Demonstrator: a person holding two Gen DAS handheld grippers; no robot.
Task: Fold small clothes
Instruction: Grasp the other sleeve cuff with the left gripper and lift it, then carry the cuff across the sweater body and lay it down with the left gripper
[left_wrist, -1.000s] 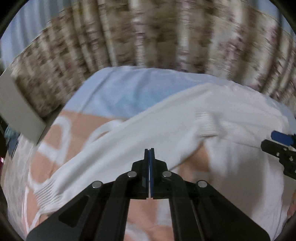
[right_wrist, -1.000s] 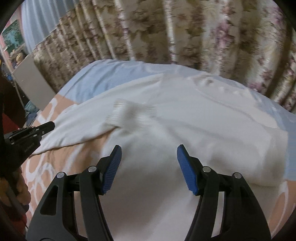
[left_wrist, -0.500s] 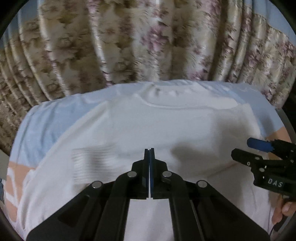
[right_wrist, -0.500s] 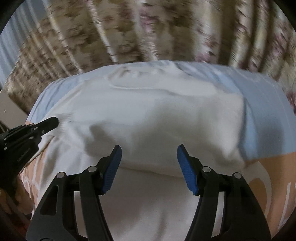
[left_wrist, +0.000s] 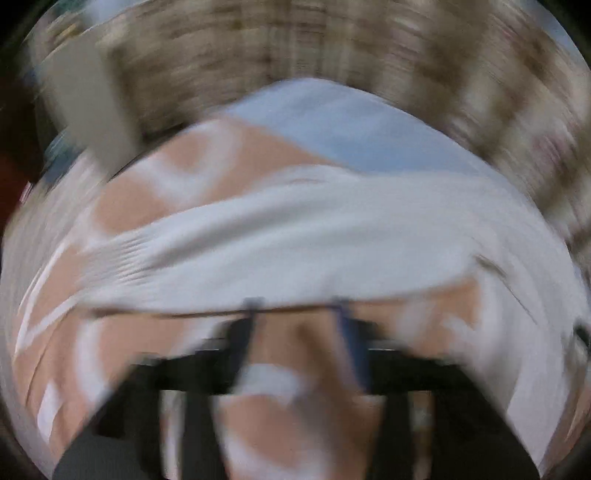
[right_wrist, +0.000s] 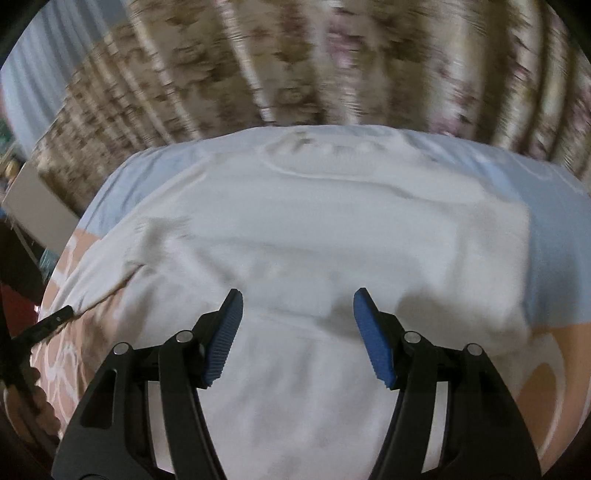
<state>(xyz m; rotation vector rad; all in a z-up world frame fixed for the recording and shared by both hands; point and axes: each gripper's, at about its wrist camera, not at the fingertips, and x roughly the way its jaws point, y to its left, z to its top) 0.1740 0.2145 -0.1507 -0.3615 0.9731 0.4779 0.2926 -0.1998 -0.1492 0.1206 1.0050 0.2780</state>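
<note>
A white knit sweater (right_wrist: 314, 229) lies flat on the bed, collar at the far side. In the right wrist view my right gripper (right_wrist: 297, 332) hovers open over the sweater's lower body, with nothing between its blue pads (right_wrist: 373, 339). The left wrist view is heavily blurred. There my left gripper (left_wrist: 299, 325) has its jaws opening, with only bedsheet showing between them. The sweater's left sleeve (left_wrist: 295, 236) stretches across just beyond its tips, ribbed cuff (left_wrist: 122, 254) to the left. The left gripper (right_wrist: 51, 321) also shows at the right view's left edge.
The bedsheet (left_wrist: 155, 192) is peach with white patterns, with a light blue band (right_wrist: 554, 236) at the far side. Flowered curtains (right_wrist: 295, 66) hang behind the bed. A grey board (right_wrist: 37, 210) stands at the left, and a hand (right_wrist: 33, 398) shows at the lower left.
My left gripper, shut in both earlier frames, now has its jaws apart and has swung from over the sweater's body to the left sleeve. The right gripper stayed open and drifted over the body.
</note>
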